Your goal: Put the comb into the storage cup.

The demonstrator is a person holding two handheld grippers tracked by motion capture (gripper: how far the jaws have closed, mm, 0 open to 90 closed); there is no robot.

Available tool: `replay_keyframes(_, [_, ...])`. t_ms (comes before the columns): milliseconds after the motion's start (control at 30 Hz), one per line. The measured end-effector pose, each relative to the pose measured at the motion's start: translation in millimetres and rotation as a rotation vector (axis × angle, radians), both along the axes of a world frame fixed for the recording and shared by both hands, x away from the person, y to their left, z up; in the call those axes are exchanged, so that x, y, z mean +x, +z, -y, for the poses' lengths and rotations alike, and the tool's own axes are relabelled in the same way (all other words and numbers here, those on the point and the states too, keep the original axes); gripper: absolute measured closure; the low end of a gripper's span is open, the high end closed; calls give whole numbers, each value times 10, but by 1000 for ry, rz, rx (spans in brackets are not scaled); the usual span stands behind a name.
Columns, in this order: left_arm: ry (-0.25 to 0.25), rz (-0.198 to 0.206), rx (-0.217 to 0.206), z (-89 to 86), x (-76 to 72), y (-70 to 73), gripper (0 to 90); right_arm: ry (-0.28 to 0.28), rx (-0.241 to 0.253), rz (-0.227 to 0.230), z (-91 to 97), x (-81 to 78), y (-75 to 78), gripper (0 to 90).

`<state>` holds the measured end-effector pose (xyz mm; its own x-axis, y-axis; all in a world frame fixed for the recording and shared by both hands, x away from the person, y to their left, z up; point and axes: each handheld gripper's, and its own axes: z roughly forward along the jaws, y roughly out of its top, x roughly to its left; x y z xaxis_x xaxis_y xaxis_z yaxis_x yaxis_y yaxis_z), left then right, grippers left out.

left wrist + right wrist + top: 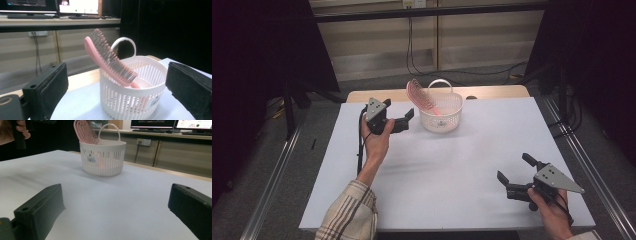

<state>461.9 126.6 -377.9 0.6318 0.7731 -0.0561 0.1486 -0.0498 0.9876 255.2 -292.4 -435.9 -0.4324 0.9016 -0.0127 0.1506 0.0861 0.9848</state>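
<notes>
Both grippers, left gripper (404, 120) and right gripper (513, 171), gape empty; the pink hairbrush (110, 61) in the basket (135, 100) looks light, stiff, best pinched by its spine.

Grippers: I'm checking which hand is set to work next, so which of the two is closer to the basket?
The left gripper, raised just beside the white basket holding the pink brush. The right gripper sits far back at the table's near edge.
</notes>
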Motion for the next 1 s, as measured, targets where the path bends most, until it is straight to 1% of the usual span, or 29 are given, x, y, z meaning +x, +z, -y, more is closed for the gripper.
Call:
replay_keyframes(33, [-4, -4, -3, -14, -15, 2, 44, 0, 1, 0, 0, -1, 1, 0])
replay_keyframes(100, [5, 2, 6, -62, -74, 10, 44, 1, 2, -3, 1, 0, 0, 0])
replay_keyframes(133, [12, 4, -2, -79, -100, 8, 42, -1, 0, -2, 1, 1, 0, 0])
replay_keyframes(167, [15, 4, -1, -99, -117, 6, 40, 1, 0, -2, 1, 2, -1, 0])
replay_keyframes(200, [12, -1, -10, -121, -141, -1, 36, 1, 2, -2, -1, 2, -1, 0])
replay_keyframes(233, [19, 6, 6, -140, -166, -6, 35, -1, 1, -3, -2, 2, -1, 0])
replay_keyframes(267, [24, 21, 19, -162, -191, -19, 34, -2, 2, -1, -3, 4, -1, 0])
replay_keyframes(300, [17, 6, -3, -178, -204, -34, 26, -3, 1, -2, -3, 4, -1, 0])
replay_keyframes(333, [13, -4, -1, -198, -217, -46, 25, -4, 1, -2, -4, 4, -1, 0])
replay_keyframes(400, [29, 20, 21, -232, -255, -60, 25, -5, 1, -2, -3, 3, -1, 0])
replay_keyframes(467, [32, 8, 4, -265, -281, -76, 25, -3, 3, -4, -1, 2, -1, 0])
replay_keyframes(533, [41, 11, 18, -299, -320, -93, 25, -3, 1, -2, 0, 0, -1, 0])
replay_keyframes(567, [40, 0, 6, -322, -349, -106, 25, -5, 1, -3, 0, -1, -1, 0])
replay_keyframes(600, [37, 0, 3, -332, -374, -116, 23, -4, 2, -4, 1, -3, 0, 0])
replay_keyframes(667, [37, 1, 19, -353, -424, -133, 22, -4, 3, -2, 2, -4, 1, 0])
replay_keyframes(700, [34, -1, 15, -355, -444, -140, 22, -2, 2, -1, 2, -4, 2, 0])
replay_keyframes(733, [29, -1, 21, -362, -470, -151, 22, -2, 2, 2, 0, -3, 2, 0])
replay_keyframes(800, [31, 17, 29, -371, -526, -165, 22, -2, -1, 3, -1, -6, 3, 0])
replay_keyframes(833, [30, 17, 29, -380, -550, -168, 22, -2, 0, 2, -1, -6, 3, 0])
replay_keyframes(900, [28, 11, 11, -402, -598, -174, 22, -4, 2, 2, 0, -5, 3, 0])
replay_keyframes(967, [42, 24, 13, -419, -646, -177, 22, -4, 2, 1, 0, -7, 4, 0])
replay_keyframes(1000, [33, 9, -10, -443, -668, -183, 20, -4, 3, 1, 0, -7, 4, 0])
